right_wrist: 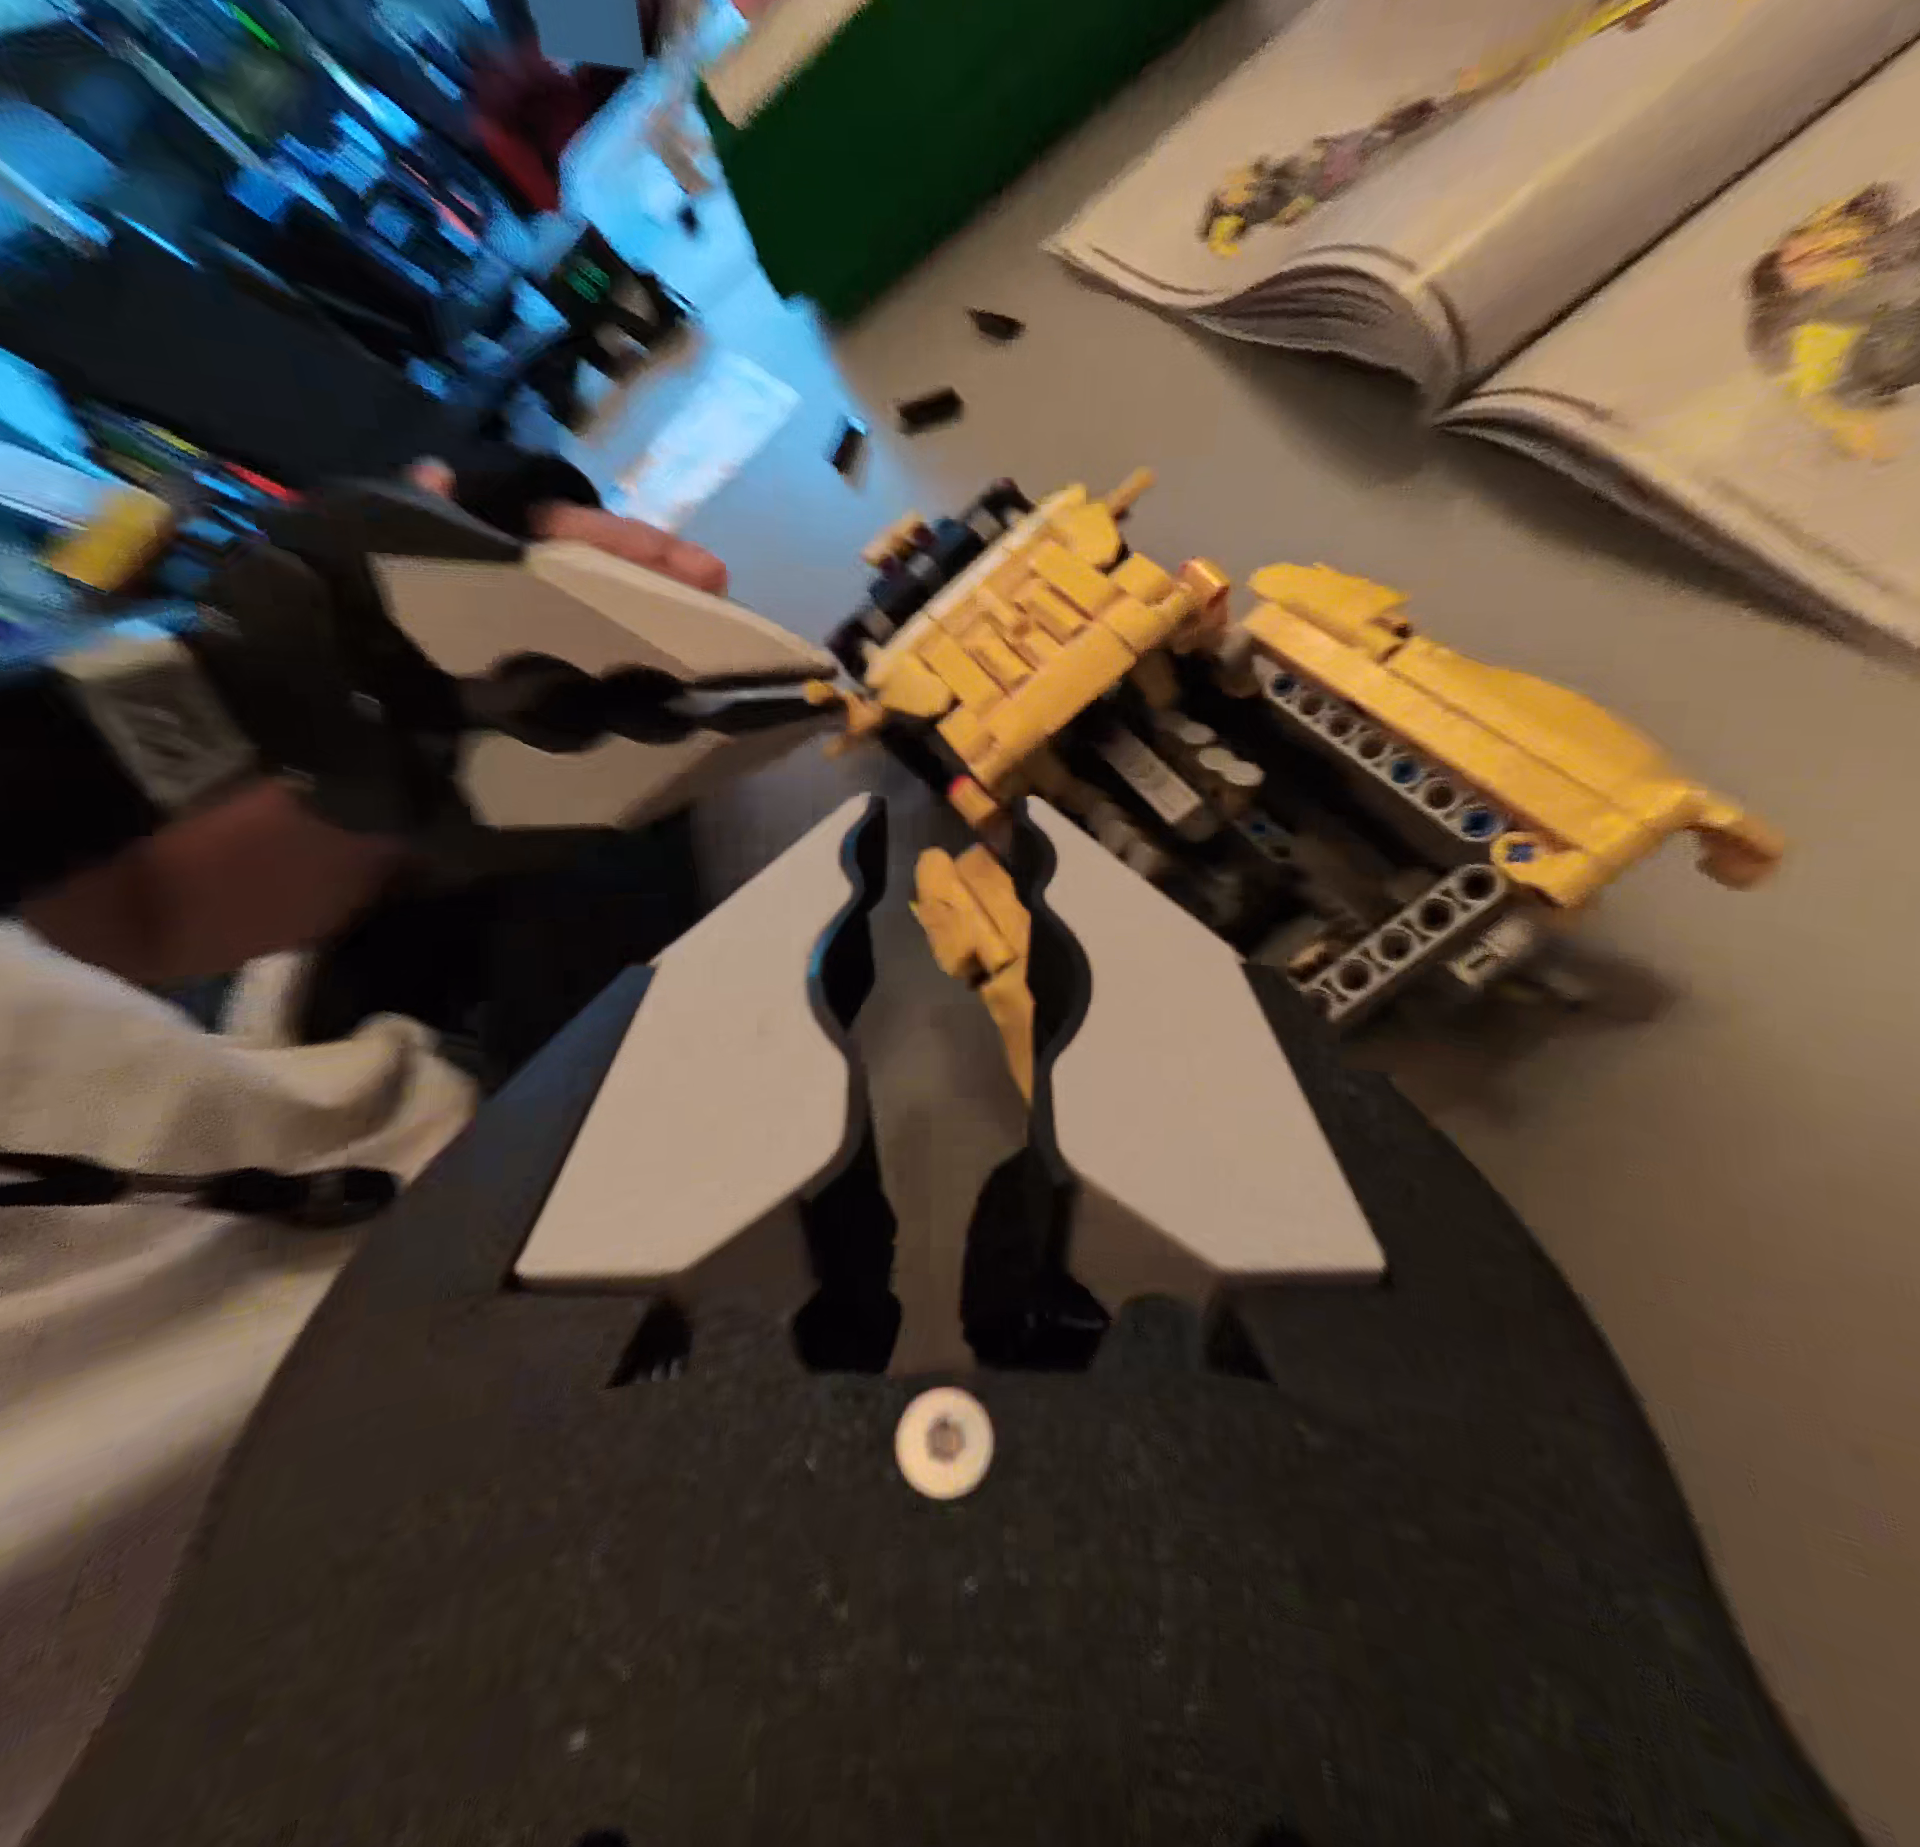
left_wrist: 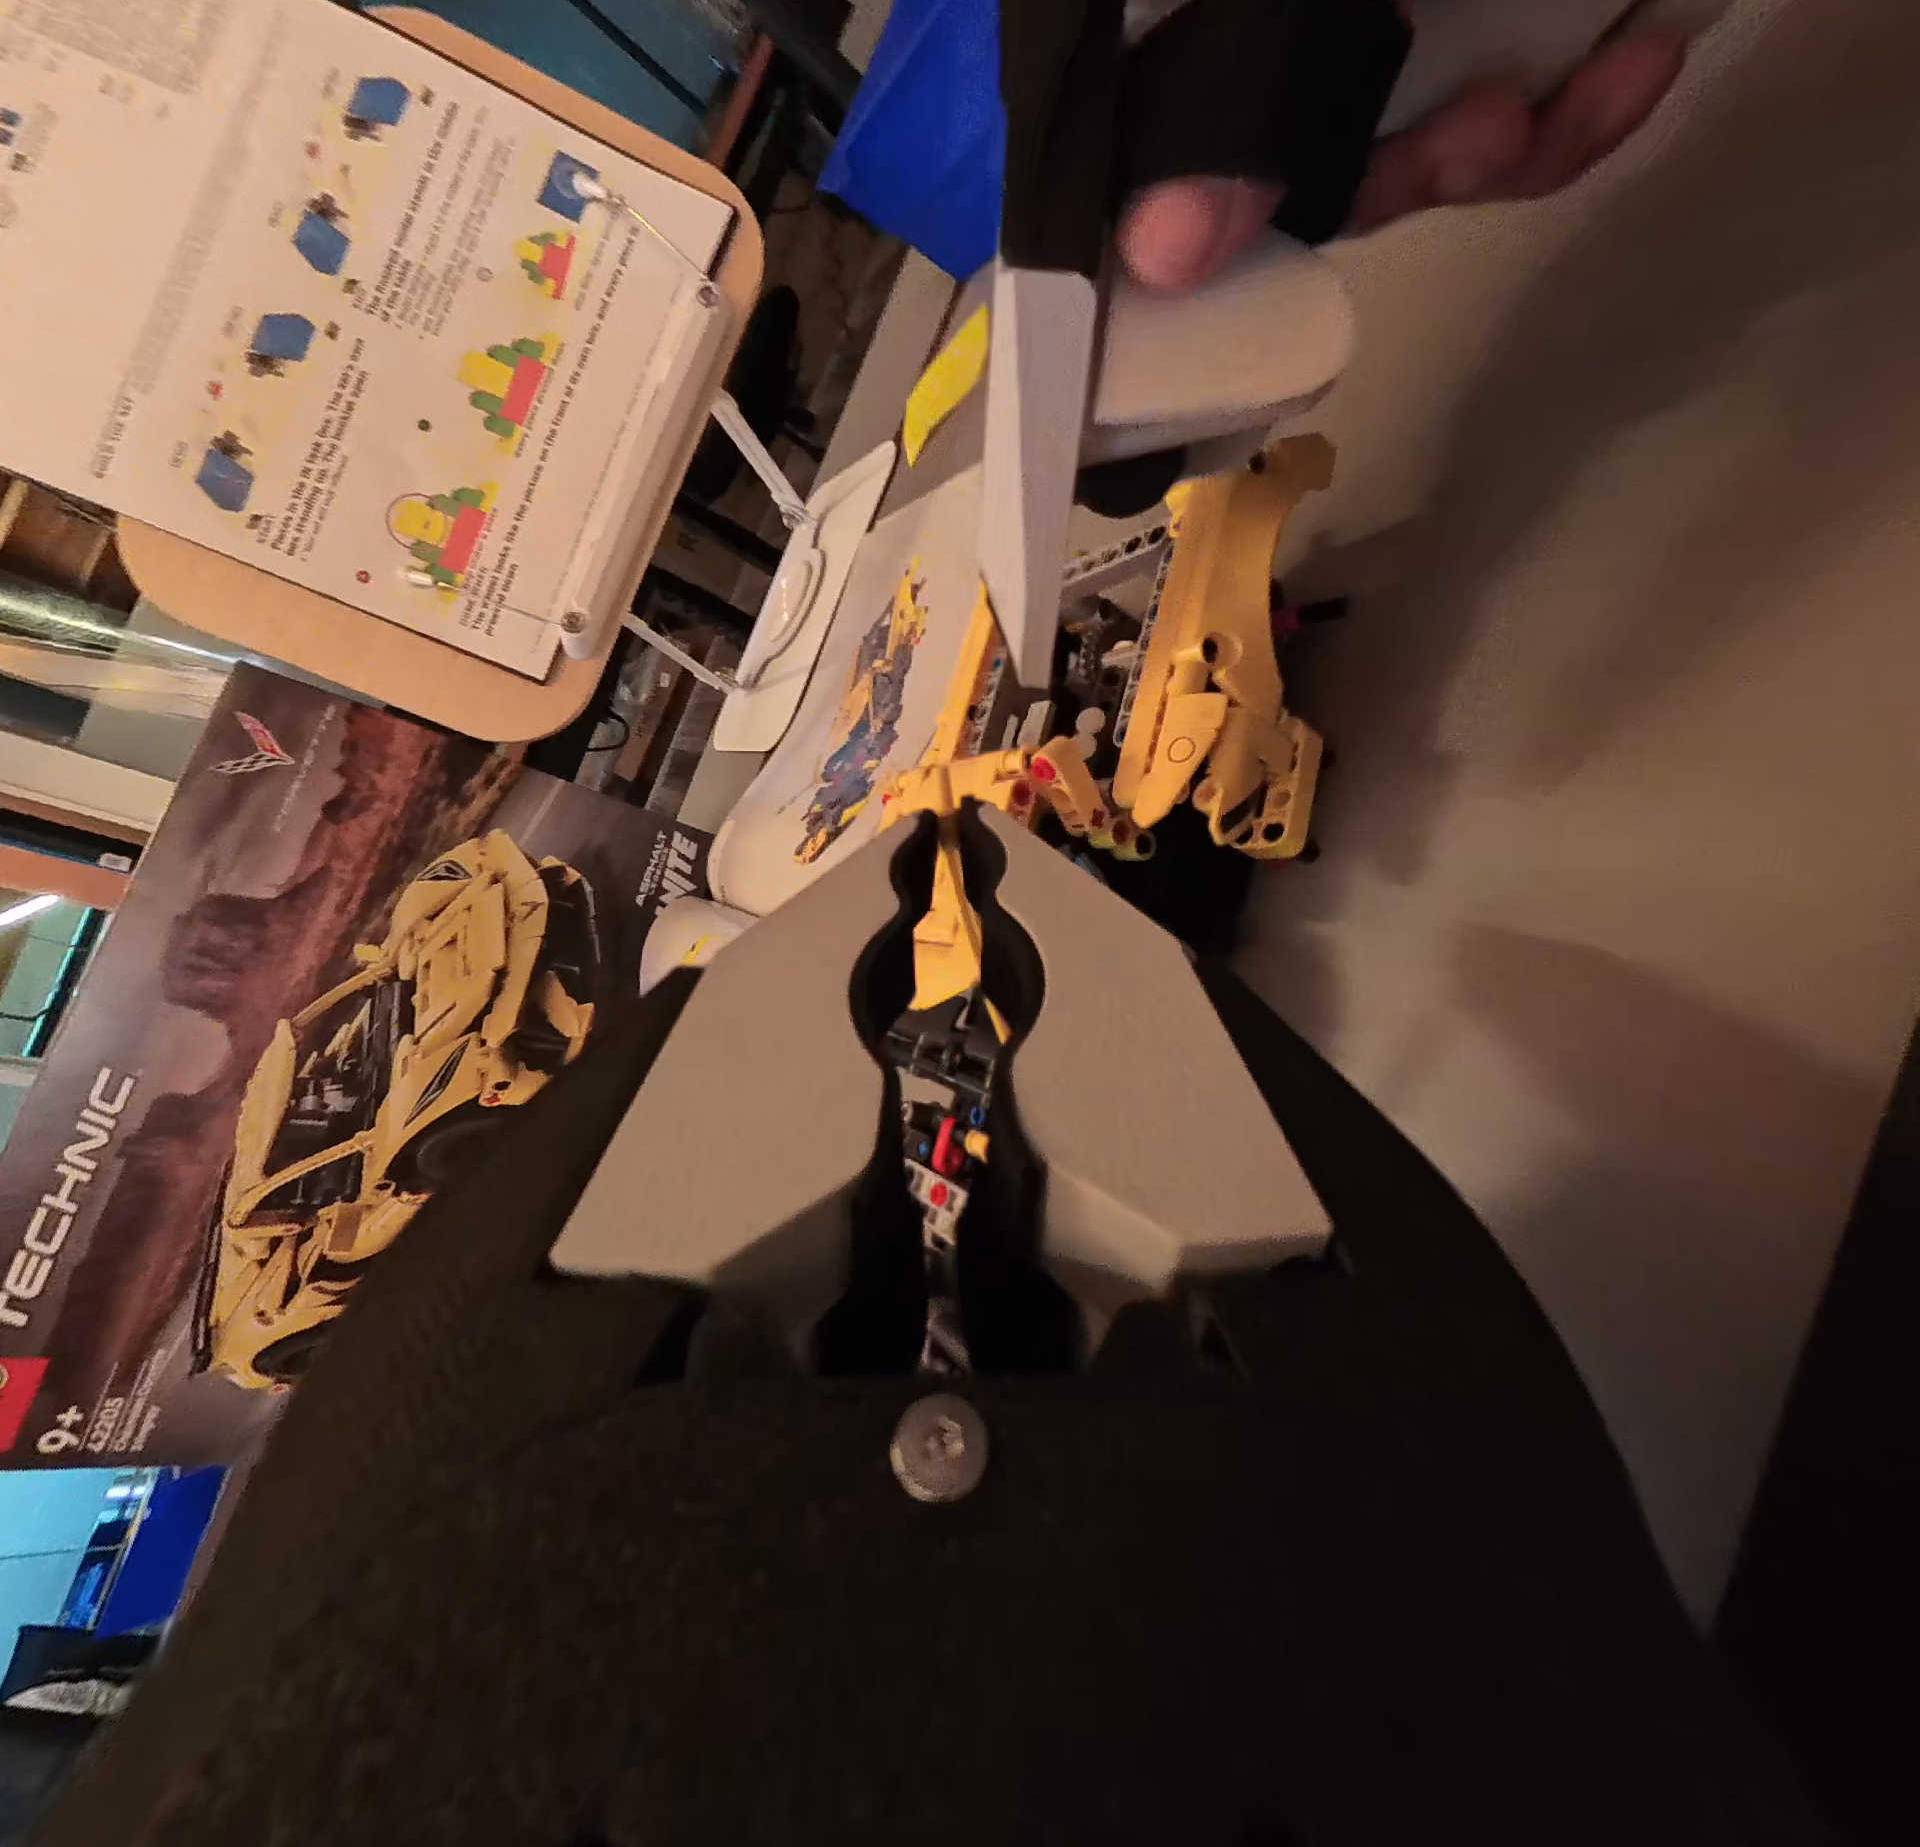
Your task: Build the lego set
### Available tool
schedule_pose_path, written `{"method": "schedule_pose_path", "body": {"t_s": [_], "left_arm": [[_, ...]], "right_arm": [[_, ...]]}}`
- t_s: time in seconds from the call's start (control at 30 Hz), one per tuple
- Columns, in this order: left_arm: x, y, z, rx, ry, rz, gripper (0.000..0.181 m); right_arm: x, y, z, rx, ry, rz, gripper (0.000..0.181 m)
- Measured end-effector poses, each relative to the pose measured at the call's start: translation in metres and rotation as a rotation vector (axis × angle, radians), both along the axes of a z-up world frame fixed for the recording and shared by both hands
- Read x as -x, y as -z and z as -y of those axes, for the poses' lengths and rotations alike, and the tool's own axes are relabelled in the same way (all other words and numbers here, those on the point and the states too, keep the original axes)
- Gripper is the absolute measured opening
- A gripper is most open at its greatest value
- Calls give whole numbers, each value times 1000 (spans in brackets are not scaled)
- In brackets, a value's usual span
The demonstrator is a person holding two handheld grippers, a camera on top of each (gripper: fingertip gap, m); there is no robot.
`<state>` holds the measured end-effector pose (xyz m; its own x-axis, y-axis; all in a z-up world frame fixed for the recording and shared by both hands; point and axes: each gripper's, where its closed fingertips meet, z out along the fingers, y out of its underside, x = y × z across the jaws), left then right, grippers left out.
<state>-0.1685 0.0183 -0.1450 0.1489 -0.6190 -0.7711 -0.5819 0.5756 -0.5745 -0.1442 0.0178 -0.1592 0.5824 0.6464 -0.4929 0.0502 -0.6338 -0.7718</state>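
A half-built yellow, grey and black lego car model (right_wrist: 1195, 717) lies on the grey table (right_wrist: 1610, 1278). My left gripper (left_wrist: 948, 823) is shut on a yellow part at the model's end (left_wrist: 951, 904). It also shows in the right wrist view (right_wrist: 821, 691), pinching the model's tip. My right gripper (right_wrist: 956, 821) stands over the model's near side, jaws apart around a loose-looking yellow panel (right_wrist: 982, 940) that touches only the right finger (right_wrist: 1153, 1049). In the left wrist view the right gripper's fingers (left_wrist: 1029, 488) come down from above beside the model's yellow fender (left_wrist: 1216, 602).
An open instruction booklet (right_wrist: 1558, 259) lies behind the model. A green box (right_wrist: 956, 83) and small black pieces (right_wrist: 930, 407) sit at the back. The set's box (left_wrist: 312, 1018) and an instruction sheet on a stand (left_wrist: 364, 291) stand at the left. A gloved hand (left_wrist: 1268, 104) holds the right gripper. Only a small space, under 4 cm, lies between the two pairs of fingers.
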Motion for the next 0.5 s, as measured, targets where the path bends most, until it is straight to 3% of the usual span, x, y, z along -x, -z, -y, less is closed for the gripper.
{"method": "schedule_pose_path", "body": {"t_s": [0.2, 0.37, 0.5], "left_arm": [[1, 3, -4, 63, 29, -67, 4], [-1, 9, -3, 156, 73, -136, 4], [-1, 15, -5, 172, 89, -241, 3]], "right_arm": [[15, 17, -2, -40, 239, 177, 43], [12, 25, -11, -80, 439, 273, 23], [18, 24, -11, -46, 405, 196, 13]]}}
